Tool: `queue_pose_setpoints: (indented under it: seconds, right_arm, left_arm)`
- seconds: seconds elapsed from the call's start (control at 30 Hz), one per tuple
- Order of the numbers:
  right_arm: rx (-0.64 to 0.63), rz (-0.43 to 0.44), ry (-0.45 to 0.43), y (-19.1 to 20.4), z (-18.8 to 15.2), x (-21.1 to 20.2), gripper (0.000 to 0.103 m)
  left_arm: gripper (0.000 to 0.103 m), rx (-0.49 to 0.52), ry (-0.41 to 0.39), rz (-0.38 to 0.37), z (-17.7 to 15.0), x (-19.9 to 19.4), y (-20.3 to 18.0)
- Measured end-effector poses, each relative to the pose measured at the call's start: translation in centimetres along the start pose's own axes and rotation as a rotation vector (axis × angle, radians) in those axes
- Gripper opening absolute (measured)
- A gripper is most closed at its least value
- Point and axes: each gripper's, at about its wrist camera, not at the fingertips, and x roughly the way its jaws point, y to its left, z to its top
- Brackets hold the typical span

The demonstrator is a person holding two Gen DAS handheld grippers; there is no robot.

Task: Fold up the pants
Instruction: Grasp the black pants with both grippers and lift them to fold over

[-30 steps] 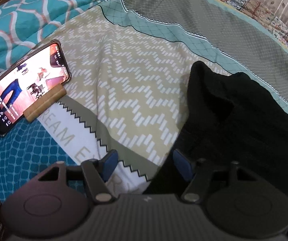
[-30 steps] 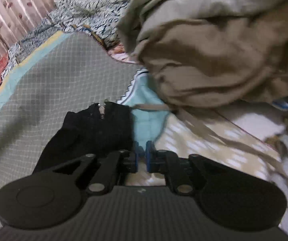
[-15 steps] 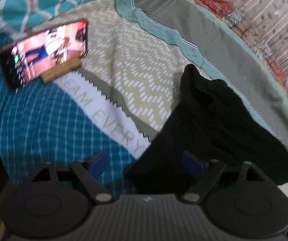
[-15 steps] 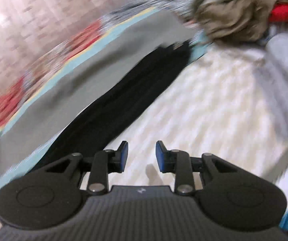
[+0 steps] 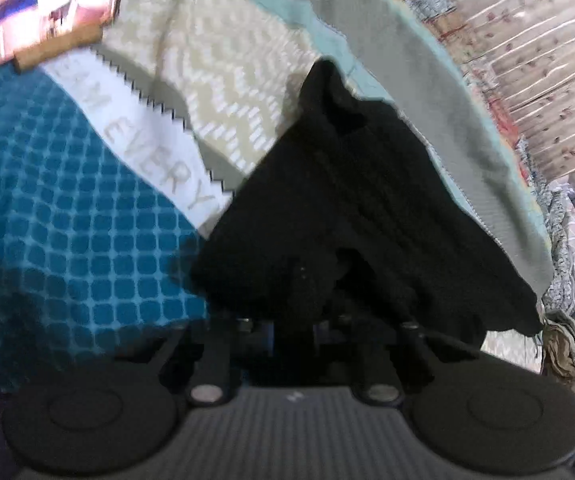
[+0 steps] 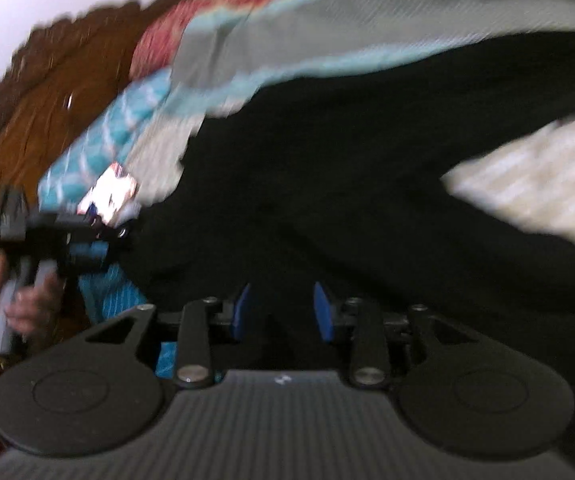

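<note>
Broadly, both views are filled by a patchwork bedspread (image 5: 67,216) of teal grid, cream zigzag and grey panels, crossed by a white band lettered "EVERY". Black pants (image 5: 367,208) are spread over it; in the left wrist view they run from about twelve o'clock down to the gripper at six o'clock, with one dark edge trailing toward four o'clock. In the right wrist view the same garment (image 6: 367,160) covers the middle and the whole right side, blurred by motion, with a cream patch of bedspread seen at three o'clock. A wooden headboard (image 6: 47,92) is seen at ten o'clock in that view.

The left gripper (image 5: 293,330) is pressed together on a fold of the black fabric, which is bunched over and hides its fingertips. From the right wrist view it (image 6: 99,240) is seen at nine o'clock, at the pants' edge, held in a person's hand (image 6: 23,304).

The right gripper (image 6: 283,312) is partly spread and opening, its blue pads (image 6: 241,312) over the dark cloth with nothing pinched between them.

A lit phone (image 5: 43,12) is propped on a small wooden stand (image 5: 59,50) at eleven o'clock in the left view.
</note>
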Motion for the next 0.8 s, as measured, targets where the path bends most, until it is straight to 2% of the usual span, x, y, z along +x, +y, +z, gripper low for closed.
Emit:
queue_pose_setpoints:
  seconds: [0.07, 0.13, 0.2, 0.27, 0.3, 0.37, 0.43, 0.53, 0.63, 0.7, 0.8]
  right_arm:
    - [0.005, 0.049, 0.067, 1.4, -0.4, 1.4, 0.037]
    - [-0.025, 0.097, 0.098, 2.9, -1.0, 1.5, 0.037]
    - [-0.042, 0.127, 0.140, 3.7, -1.1, 2.3, 0.037]
    - [-0.009, 0.131, 0.175, 3.1, -0.7, 3.0, 0.037]
    - [0.021, 0.129, 0.188, 2.7, -0.7, 3.4, 0.037]
    - [0.074, 0.142, 0.193, 2.3, -0.4, 3.8, 0.037]
    - [0.069, 0.135, 0.165, 2.3, -0.3, 2.6, 0.037]
    - [0.088, 0.122, 0.104, 1.5, -0.1, 1.0, 0.038]
    - [0.171, 0.092, 0.043, -0.4, 0.6, 0.2, 0.038]
    - [0.233, 0.062, 0.039, -1.6, 0.5, 0.6, 0.038]
    - [0.277, 0.057, 0.047, -2.0, -0.1, 1.2, 0.038]
  left_arm:
    - [0.011, 0.039, -0.080, 0.001, -0.3, -2.9, 0.1]
    - [0.011, 0.047, -0.145, 0.010, -0.9, -5.9, 1.1]
    - [0.011, 0.013, -0.123, 0.071, -1.4, -6.4, 3.0]
    - [0.012, -0.031, -0.049, 0.144, -2.5, -4.7, 4.8]
    - [0.018, -0.041, -0.011, 0.181, -3.3, -3.6, 5.3]
    - [0.027, -0.008, -0.014, 0.200, -3.9, -3.7, 4.9]
    - [0.059, 0.015, -0.064, 0.200, -3.5, -5.8, 4.5]
    - [0.059, 0.082, -0.143, 0.127, -1.9, -8.5, 3.0]
    - [0.059, 0.214, -0.185, 0.137, 0.2, -8.0, -0.4]
    - [0.059, 0.287, -0.181, 0.159, 1.6, -7.0, -2.4]
    - [0.059, 0.346, -0.151, 0.138, 2.3, -6.6, -3.9]
